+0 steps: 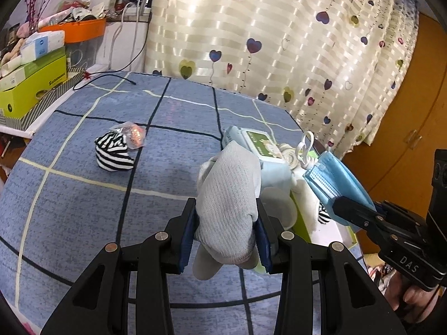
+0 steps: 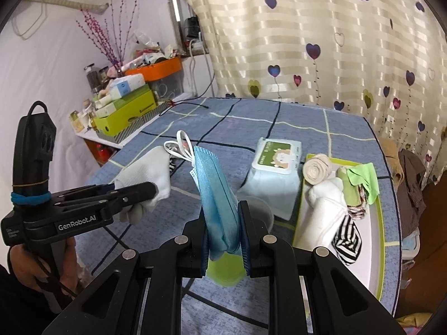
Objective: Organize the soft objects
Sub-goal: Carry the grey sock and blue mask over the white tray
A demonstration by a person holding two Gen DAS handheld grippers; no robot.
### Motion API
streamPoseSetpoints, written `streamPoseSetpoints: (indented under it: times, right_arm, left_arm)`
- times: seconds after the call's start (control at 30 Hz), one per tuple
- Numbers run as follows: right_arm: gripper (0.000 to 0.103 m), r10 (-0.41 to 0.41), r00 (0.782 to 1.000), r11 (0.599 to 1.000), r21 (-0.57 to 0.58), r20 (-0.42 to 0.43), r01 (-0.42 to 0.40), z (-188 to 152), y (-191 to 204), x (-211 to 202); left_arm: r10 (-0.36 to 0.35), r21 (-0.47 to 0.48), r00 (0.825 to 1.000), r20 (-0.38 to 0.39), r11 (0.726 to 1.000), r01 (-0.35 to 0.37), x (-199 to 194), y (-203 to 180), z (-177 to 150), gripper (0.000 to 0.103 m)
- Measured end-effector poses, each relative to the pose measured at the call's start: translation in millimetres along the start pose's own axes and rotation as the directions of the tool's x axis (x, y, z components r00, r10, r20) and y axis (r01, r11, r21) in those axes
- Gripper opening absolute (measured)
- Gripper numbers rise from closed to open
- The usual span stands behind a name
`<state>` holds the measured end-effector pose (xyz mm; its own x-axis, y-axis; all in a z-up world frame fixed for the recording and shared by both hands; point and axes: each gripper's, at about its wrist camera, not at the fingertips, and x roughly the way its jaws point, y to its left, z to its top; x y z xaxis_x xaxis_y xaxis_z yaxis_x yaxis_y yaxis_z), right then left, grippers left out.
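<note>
My left gripper [image 1: 227,223] is shut on a grey-white sock [image 1: 229,195] and holds it above the blue checked tablecloth [image 1: 83,195]; the sock also shows in the right wrist view [image 2: 151,173]. My right gripper [image 2: 223,237] is shut on a folded blue face mask [image 2: 215,195] with white ear loops, also seen in the left wrist view [image 1: 332,181]. A green-rimmed tray [image 2: 380,212] at the right holds rolled socks, a white sock [image 2: 321,212], a striped sock [image 2: 346,237] and a green cloth [image 2: 363,178]. A striped sock ball [image 1: 113,152] lies far left.
A wet wipes pack [image 2: 276,156] lies beside the tray. A clear packet with something orange [image 1: 134,134] lies by the striped ball. Green boxes [image 1: 30,83] and an orange bin [image 1: 81,29] stand on a shelf at the left. A heart-patterned curtain [image 1: 279,42] hangs behind.
</note>
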<state>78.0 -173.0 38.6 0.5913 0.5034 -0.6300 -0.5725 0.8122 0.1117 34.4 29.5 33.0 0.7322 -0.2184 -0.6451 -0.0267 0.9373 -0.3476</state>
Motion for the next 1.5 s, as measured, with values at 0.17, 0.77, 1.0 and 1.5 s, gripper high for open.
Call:
streamPoseSetpoints:
  times: [0.17,0.77,1.0,1.5]
  right_arm:
    - [0.018,-0.010,1.000,1.000,0.027,0.011,0.010,-5,-14,-9]
    - [0.018,-0.138,0.990,0.985,0.104,0.011,0.136,-14,-54,-42]
    - [0.018,-0.192,0.981,0.973,0.135,0.018,0.187,-16,-60,-54]
    - [0.018,-0.220,0.975,0.952,0.223,0.018,0.211,-34,-97,-58]
  left_arm:
    - [-0.014,0.017,1.000,0.007,1.000,0.013,1,-13,1,0.040]
    - [-0.095,0.091,0.995,0.024,0.992,0.092,-2,-56,4,0.040]
    - [-0.125,0.124,0.992,0.029,0.985,0.120,-8,-66,5,0.040]
    - [-0.175,0.147,0.985,-0.003,0.974,0.173,7,-95,10,0.040]
